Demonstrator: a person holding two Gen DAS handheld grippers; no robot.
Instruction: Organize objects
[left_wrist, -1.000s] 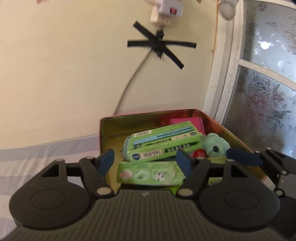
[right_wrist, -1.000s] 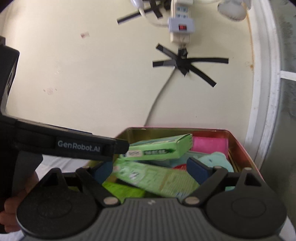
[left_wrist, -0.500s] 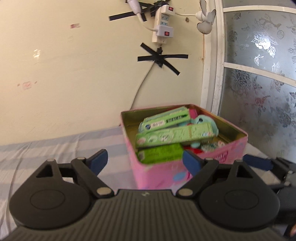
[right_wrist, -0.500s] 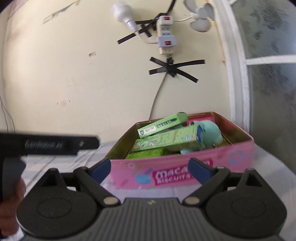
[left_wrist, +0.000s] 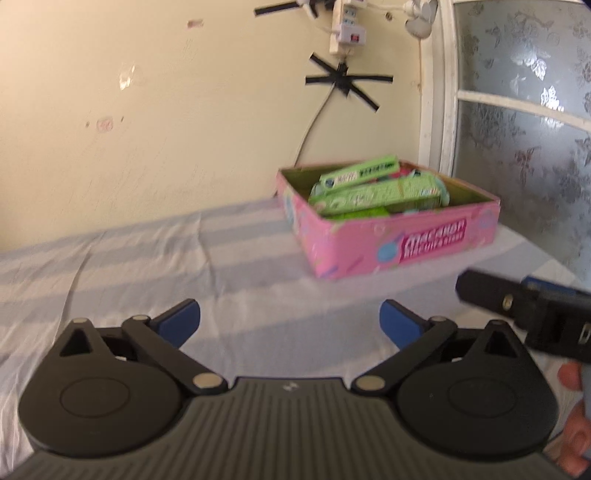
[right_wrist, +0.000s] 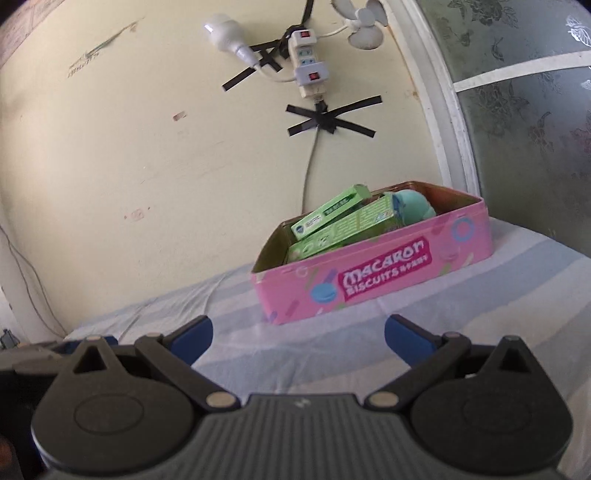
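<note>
bare striped sheet (right_wrist: 295, 343) ahead, pink tin (right_wrist: 373, 273) beyond, wall (right_wrist: 147, 166) close behind it

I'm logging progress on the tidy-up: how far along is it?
Done: the green boxes and a teal soft toy lie in the pink tin. In hand: nothing; the left gripper and right gripper are opening, with nothing between the jaws. Left: nothing loose shows on the striped sheet.
</note>
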